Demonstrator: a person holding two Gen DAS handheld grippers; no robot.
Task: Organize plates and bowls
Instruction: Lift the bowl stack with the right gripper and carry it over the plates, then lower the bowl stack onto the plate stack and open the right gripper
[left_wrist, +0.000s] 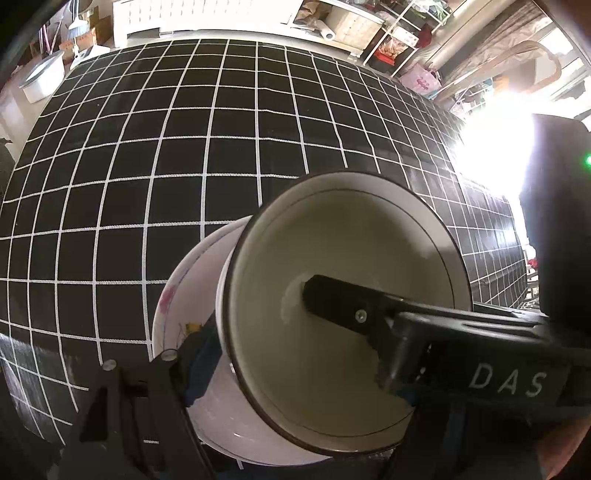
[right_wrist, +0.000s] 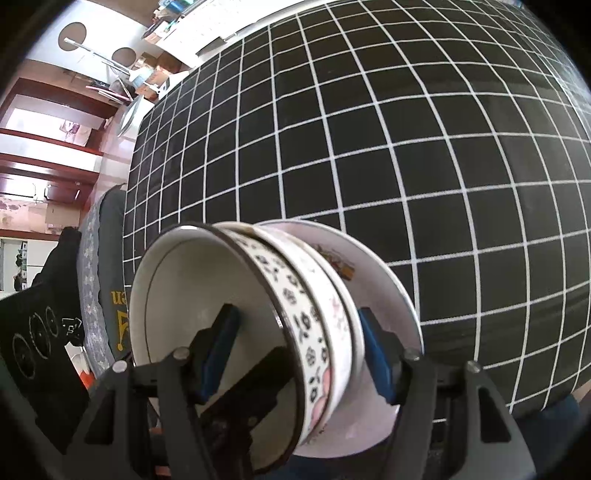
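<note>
A stack of a dark-rimmed bowl (left_wrist: 343, 295) nested on a flowered plate (left_wrist: 184, 295) is held tilted on edge above the black grid tablecloth (left_wrist: 184, 147). My left gripper (left_wrist: 251, 325) is shut on the stack, one finger (left_wrist: 340, 306) inside the bowl, the other behind the plate. In the right wrist view the bowl (right_wrist: 207, 295), its patterned outer wall (right_wrist: 306, 325) and the plate (right_wrist: 384, 295) sit between my right gripper's (right_wrist: 299, 336) blue pads (right_wrist: 373, 343), which are shut on the stack. The other gripper's finger (right_wrist: 251, 384) reaches into the bowl.
The grid-clothed table (right_wrist: 406, 129) fills both views. Beyond its far edge stand shelves with clutter (left_wrist: 388, 33) and a white tub (left_wrist: 40, 79). A dark chair with a cushion (right_wrist: 107, 266) stands by the table's left side.
</note>
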